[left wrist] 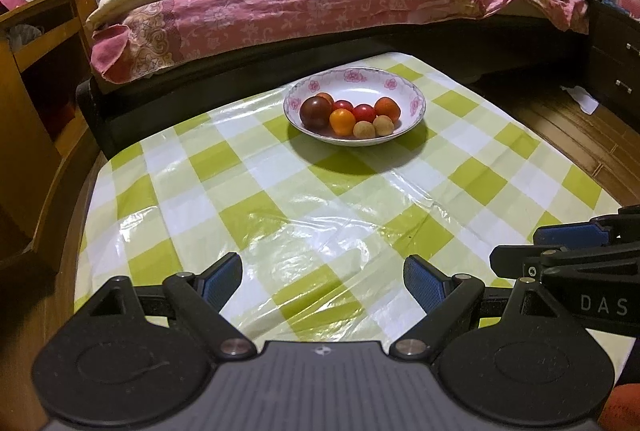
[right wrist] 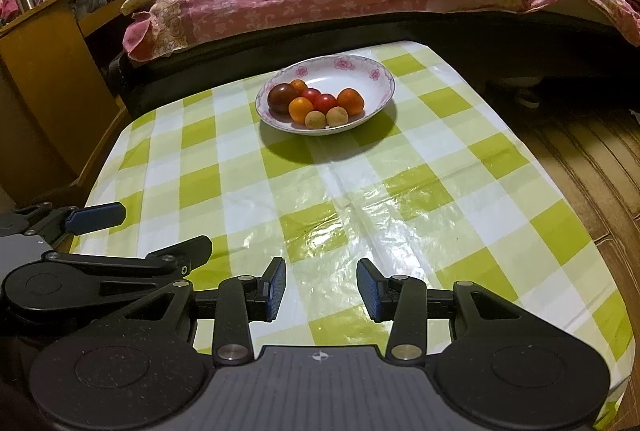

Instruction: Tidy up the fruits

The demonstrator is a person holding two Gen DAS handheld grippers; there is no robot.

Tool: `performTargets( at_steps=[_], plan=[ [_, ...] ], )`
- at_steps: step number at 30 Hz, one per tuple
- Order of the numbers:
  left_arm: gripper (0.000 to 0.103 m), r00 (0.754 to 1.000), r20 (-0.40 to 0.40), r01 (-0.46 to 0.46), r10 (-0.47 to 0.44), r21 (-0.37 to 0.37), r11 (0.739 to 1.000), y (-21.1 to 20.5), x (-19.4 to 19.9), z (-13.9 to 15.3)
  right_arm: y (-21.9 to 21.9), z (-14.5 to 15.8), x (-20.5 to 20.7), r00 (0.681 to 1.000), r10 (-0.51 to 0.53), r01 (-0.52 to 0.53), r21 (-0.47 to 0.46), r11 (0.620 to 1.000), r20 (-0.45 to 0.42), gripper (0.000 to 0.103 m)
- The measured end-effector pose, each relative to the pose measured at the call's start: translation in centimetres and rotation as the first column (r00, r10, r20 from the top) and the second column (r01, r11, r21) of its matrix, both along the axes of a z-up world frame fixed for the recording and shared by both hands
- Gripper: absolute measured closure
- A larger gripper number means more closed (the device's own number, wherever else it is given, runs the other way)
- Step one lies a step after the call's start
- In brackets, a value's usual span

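Nearest my left camera, the left gripper [left wrist: 322, 277] hovers over the near edge of the table [left wrist: 500, 167], its blue-padded fingers [left wrist: 224, 277] spread wide with nothing between them. The right gripper [right wrist: 321, 285] sits beside it over the same near edge, fingers also apart and empty, though with a narrower gap. In the left view I see the right gripper's side [left wrist: 568, 255] at the right edge of frame, so the two tools are close together.

The green-and-white checked tablecloth [right wrist: 400, 191] between the grippers and the far edge is bare, glossy and slightly wrinkled. The table's left, right and far edges all show; wooden floor [right wrist: 580, 159] lies past the right edge.

The floral-rimmed bowl [left wrist: 416, 99] stands near the far edge, roughly centred across the table and well apart from both grippers. The fruits lie inside it, bunched toward its near-left side: a dark reddish-brown tomato [left wrist: 316, 111] leftmost, an orange one [left wrist: 342, 122] just beside it, two small red ones [left wrist: 363, 111] behind, an orange-red one [left wrist: 387, 108] to the right, and two pale tan round fruits [left wrist: 364, 129] nearest me. Another orange fruit peeks from behind the dark tomato.

Beyond the far edge runs a bed with a pink quilt [left wrist: 320, 3]. A wooden cabinet [right wrist: 48, 71] stands off the left edge.
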State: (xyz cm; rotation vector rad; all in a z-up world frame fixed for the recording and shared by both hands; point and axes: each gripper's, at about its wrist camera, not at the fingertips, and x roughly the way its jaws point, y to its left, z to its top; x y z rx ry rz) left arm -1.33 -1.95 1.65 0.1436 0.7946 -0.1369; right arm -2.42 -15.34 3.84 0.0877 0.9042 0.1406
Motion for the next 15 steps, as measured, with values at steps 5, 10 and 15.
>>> performTargets(
  at_steps=[5, 10, 15],
  plan=[
    [0.008, 1.000, -0.002, -0.003, 0.003, 0.004, 1.000, 0.03, -0.24, -0.06, 0.10, -0.05, -0.25, 1.000, 0.004, -0.004, -0.003, 1.000, -0.005, 0.065],
    [0.008, 1.000, 0.005, -0.003, 0.003, 0.009, 1.000, 0.07, -0.49, -0.09, 0.21, -0.13, -0.39, 1.000, 0.007, -0.007, -0.005, 1.000, -0.009, 0.065],
    [0.009, 1.000, 0.006, -0.004, 0.004, 0.011, 1.000, 0.10, -0.61, -0.10, 0.21, -0.22, -0.40, 1.000, 0.010, -0.010, -0.004, 1.000, -0.012, 0.065]
  ],
)
